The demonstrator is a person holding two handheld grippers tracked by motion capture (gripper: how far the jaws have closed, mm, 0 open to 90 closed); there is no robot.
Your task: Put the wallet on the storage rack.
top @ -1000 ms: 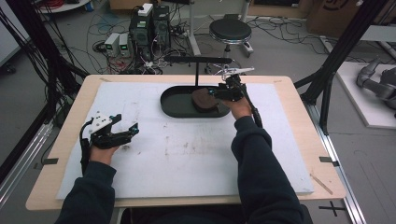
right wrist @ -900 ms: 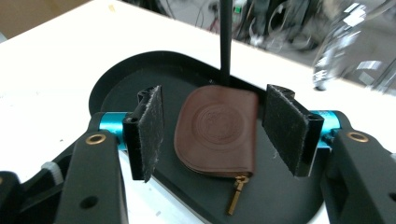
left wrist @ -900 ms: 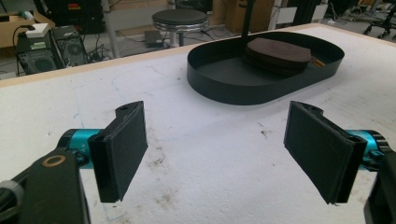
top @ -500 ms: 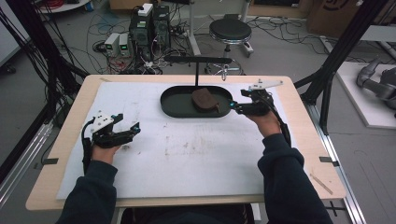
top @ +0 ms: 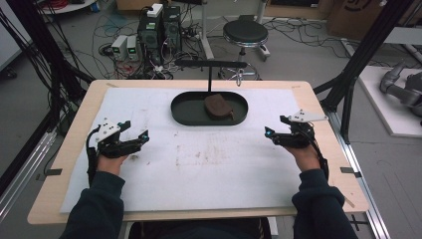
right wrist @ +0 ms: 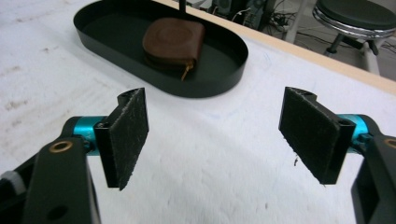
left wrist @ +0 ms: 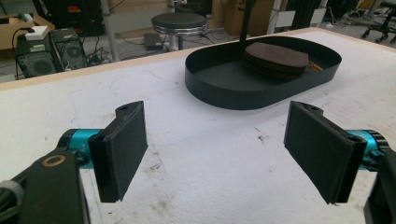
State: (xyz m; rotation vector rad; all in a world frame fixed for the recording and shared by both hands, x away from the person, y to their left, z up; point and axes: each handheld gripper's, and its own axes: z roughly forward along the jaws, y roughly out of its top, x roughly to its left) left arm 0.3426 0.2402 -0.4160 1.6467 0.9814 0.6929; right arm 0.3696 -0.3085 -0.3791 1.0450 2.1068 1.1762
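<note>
Cluttered workshop floor behind: cables, computer towers (top: 158, 27), a round black stool (top: 245, 32). Nearer, a wooden counter (top: 74, 139) topped with a stained white mat (top: 209, 159).

On the far middle of the mat, a black oval tray (top: 185, 110) with a low wall. Inside it, towards its right half, a brown leather pouch (top: 217, 106), lying flat, with a small zipper pull hanging at its near edge (right wrist: 187, 71). Just behind the pouch, a thin black post (top: 209, 79) rising from the tray, carrying a horizontal black bar (top: 210, 63).

Left gripper (top: 140, 138) held low over the left part of the mat, pointing right and a little forward; fingers (left wrist: 123, 144) spread wide, nothing between them but bare mat. In the left gripper view, tray and pouch well ahead, beyond the gap and towards the right finger's side, clear of both pads.

Right gripper (top: 268, 134) held over the right part of the mat, near the counter's right edge, pointing left; grey three-cornered plate on top. Fingers (right wrist: 128, 133) likewise released and wide apart, gripping nothing. In the right gripper view, tray and pouch ahead and towards the left finger's side, well apart from the pads.

Dark sleeves (top: 99, 209) entering from the bottom edge of the high view, one hand behind each gripper.
</note>
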